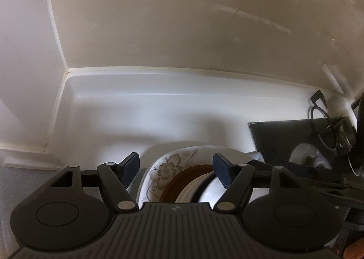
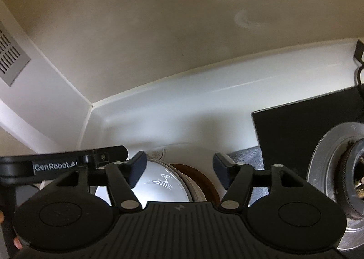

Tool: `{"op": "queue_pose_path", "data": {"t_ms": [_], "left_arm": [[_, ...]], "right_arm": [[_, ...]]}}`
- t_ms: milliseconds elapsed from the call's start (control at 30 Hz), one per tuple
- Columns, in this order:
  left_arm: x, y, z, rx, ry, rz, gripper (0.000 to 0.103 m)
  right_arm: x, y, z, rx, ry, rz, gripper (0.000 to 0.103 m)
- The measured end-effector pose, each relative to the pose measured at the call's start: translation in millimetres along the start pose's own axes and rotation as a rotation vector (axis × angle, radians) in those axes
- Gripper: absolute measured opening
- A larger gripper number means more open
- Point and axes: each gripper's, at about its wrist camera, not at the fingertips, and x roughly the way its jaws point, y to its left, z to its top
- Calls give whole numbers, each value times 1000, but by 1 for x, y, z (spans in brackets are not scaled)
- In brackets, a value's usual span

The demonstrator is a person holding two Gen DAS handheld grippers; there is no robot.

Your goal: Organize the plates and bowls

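A stack of dishes sits on the counter below both grippers. In the left wrist view I see a floral bowl (image 1: 163,167), a brown plate (image 1: 182,179) and a white bowl (image 1: 210,193) nested together. My left gripper (image 1: 176,167) is open above them, its jaws wide apart and empty. In the right wrist view the white bowl (image 2: 159,181) and the brown plate (image 2: 204,181) lie under my right gripper (image 2: 179,169), which is open and empty. The left gripper's body (image 2: 56,165) shows at the left there.
A black gas stove (image 2: 295,126) with a silver burner ring (image 2: 329,163) stands to the right; it also shows in the left wrist view (image 1: 295,140). A white backsplash and wall corner (image 1: 68,70) rise behind. A vent grille (image 2: 9,58) is on the left wall.
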Motion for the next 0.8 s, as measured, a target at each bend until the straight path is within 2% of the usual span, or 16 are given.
{"op": "queue_pose_path", "data": {"t_ms": [133, 267, 367, 633, 700, 800], "left_arm": [[2, 5, 0, -7, 8, 10, 76], [0, 8, 0, -12, 8, 6, 76], [-9, 8, -1, -6, -10, 10, 82], [-48, -3, -19, 56, -102, 42, 91], [-59, -6, -29, 62, -125, 52, 103], [-76, -11, -46, 78, -147, 53, 103]], "right_arm": [[3, 3, 0, -19, 5, -10, 70], [14, 5, -1, -29, 62, -26, 70], [8, 1, -2, -1, 36, 0, 69], [-41, 2, -16, -38, -27, 9, 72], [-55, 2, -24, -38, -38, 7, 74], [-73, 5, -41, -47, -55, 2, 78]]}}
